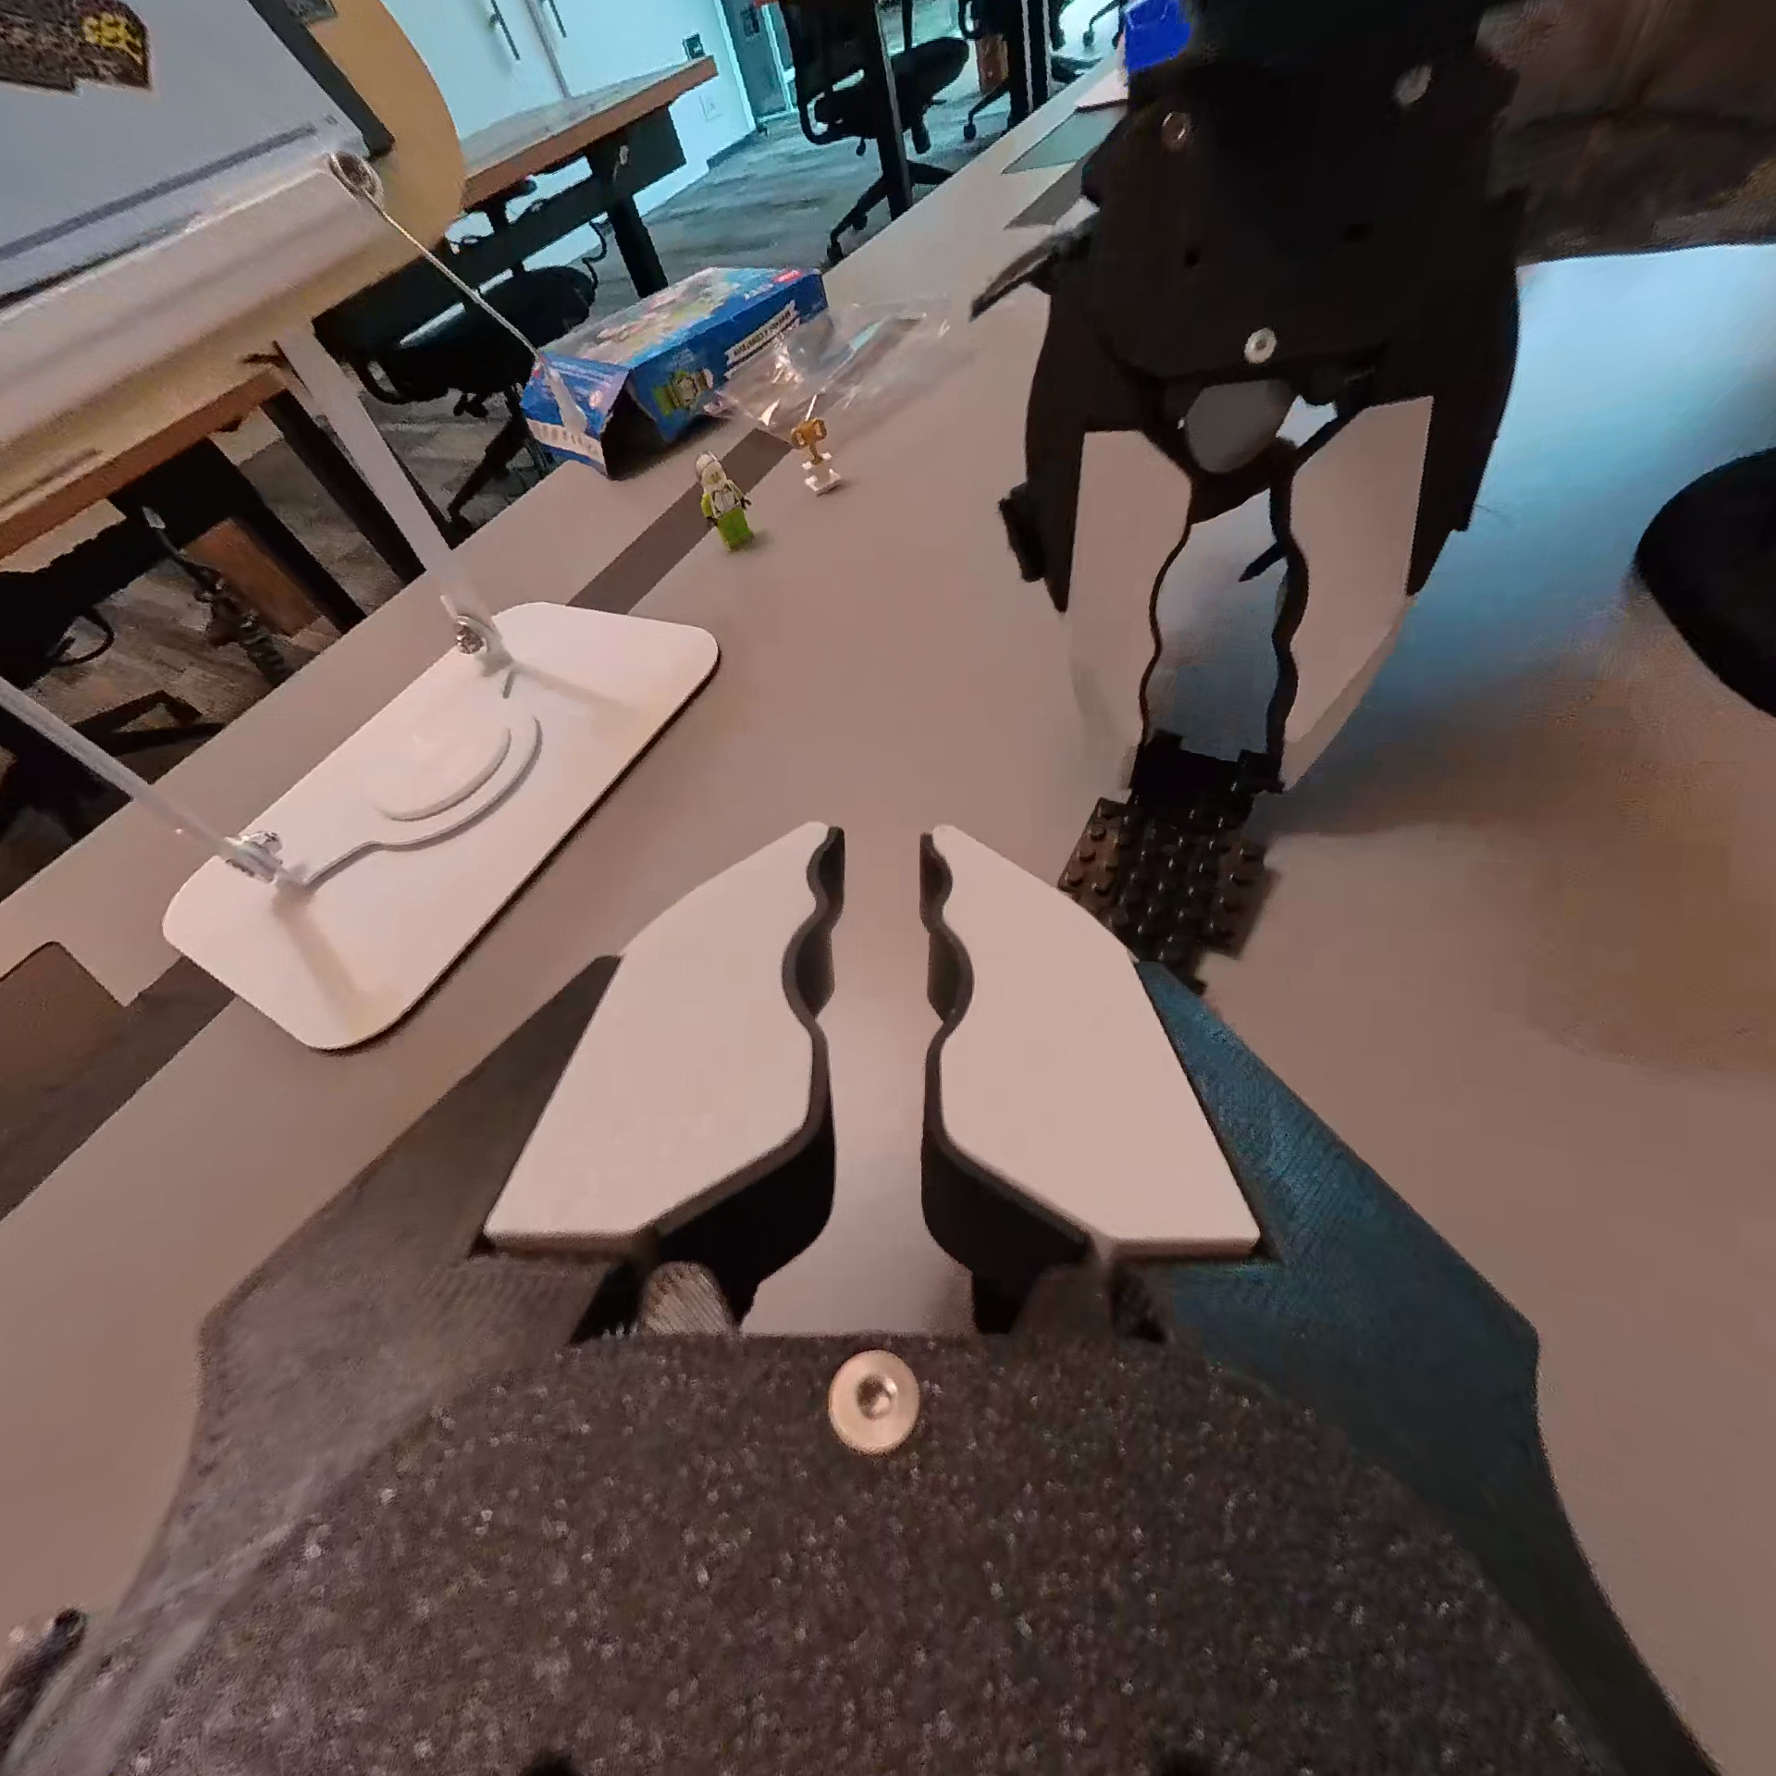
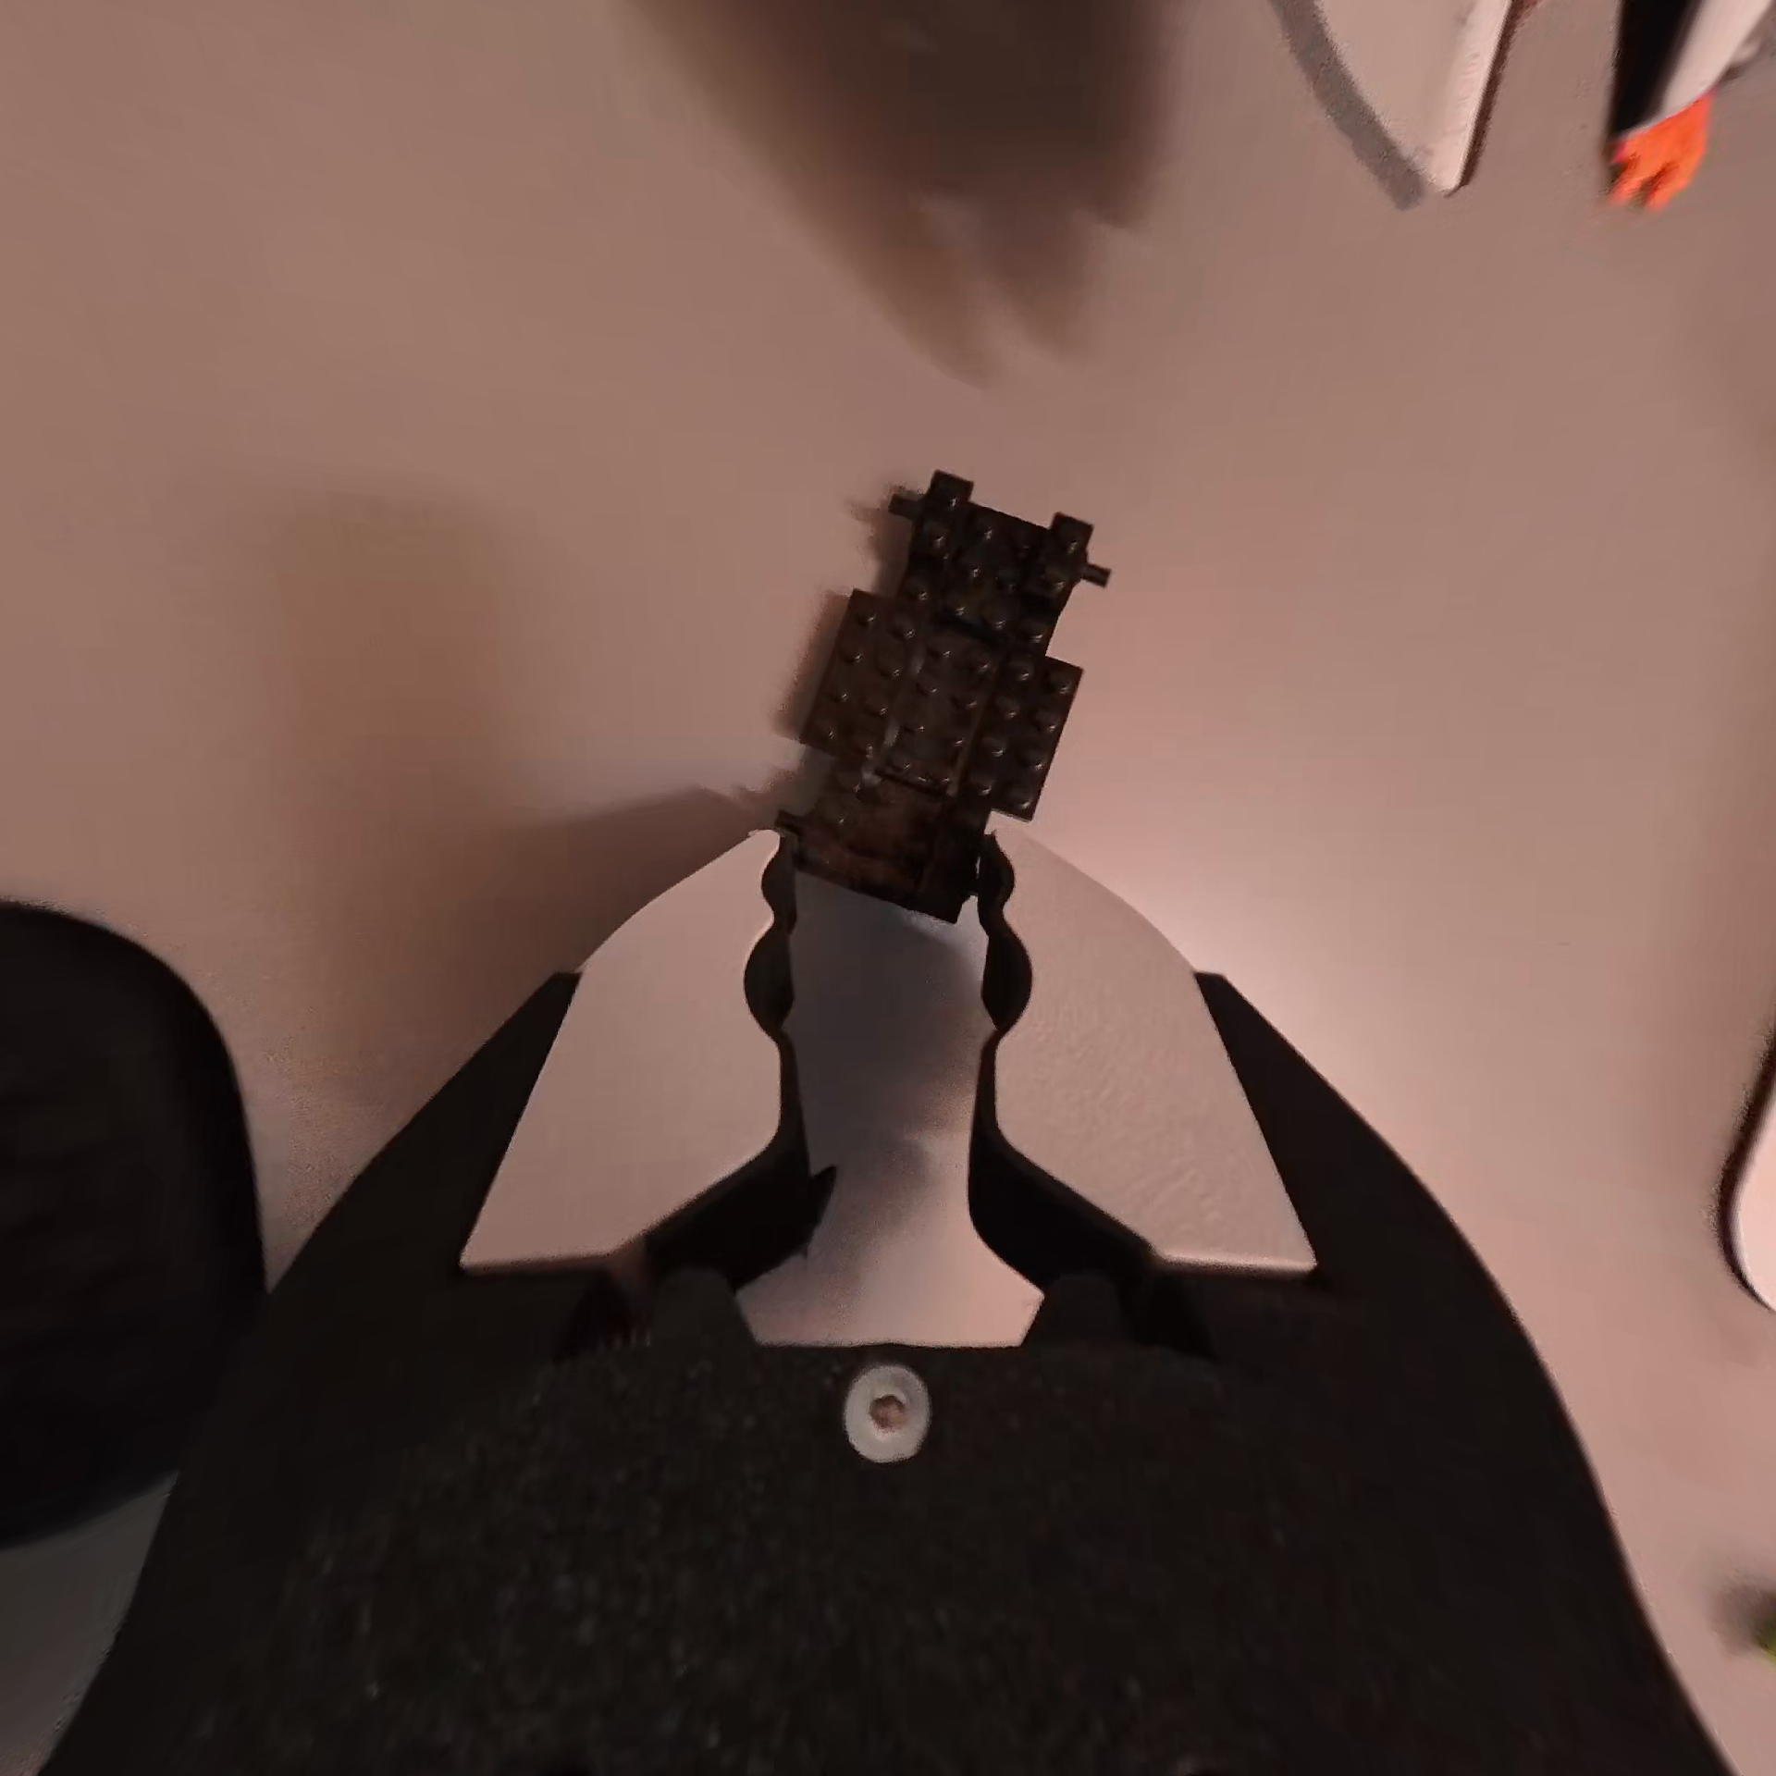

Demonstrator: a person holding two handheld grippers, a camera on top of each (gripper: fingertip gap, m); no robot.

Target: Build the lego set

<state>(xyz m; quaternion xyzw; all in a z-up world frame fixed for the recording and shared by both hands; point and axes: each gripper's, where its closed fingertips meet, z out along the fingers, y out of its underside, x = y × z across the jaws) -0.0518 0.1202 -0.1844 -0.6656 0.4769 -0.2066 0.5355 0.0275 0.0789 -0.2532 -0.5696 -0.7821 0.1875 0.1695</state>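
A black Lego chassis plate (image 2: 947, 692) with studs and axle pins lies on the grey table (image 2: 384, 384). My right gripper (image 2: 884, 855) is shut on its near end, one fingertip on each side. In the left wrist view the right gripper (image 1: 1213, 759) comes down from above onto the chassis (image 1: 1168, 865), just right of my left gripper. My left gripper (image 1: 882, 846) hovers low over the table, its fingers a little apart and empty. A green-legged minifigure (image 1: 727, 500) and a small tan-and-white build (image 1: 817, 456) stand farther back.
A white stand base (image 1: 442, 817) with thin rods sits to the left. A blue Lego box (image 1: 673, 365) and a clear plastic bag (image 1: 855, 346) lie at the back. A dark round object (image 2: 96, 1201) sits beside the right gripper. An orange piece (image 2: 1658, 168) shows at the top right. Tip to tip, the grippers are about 12 cm apart. Left tips and right tips are each some 30 cm from the green-legged minifigure (image 1: 727, 500).
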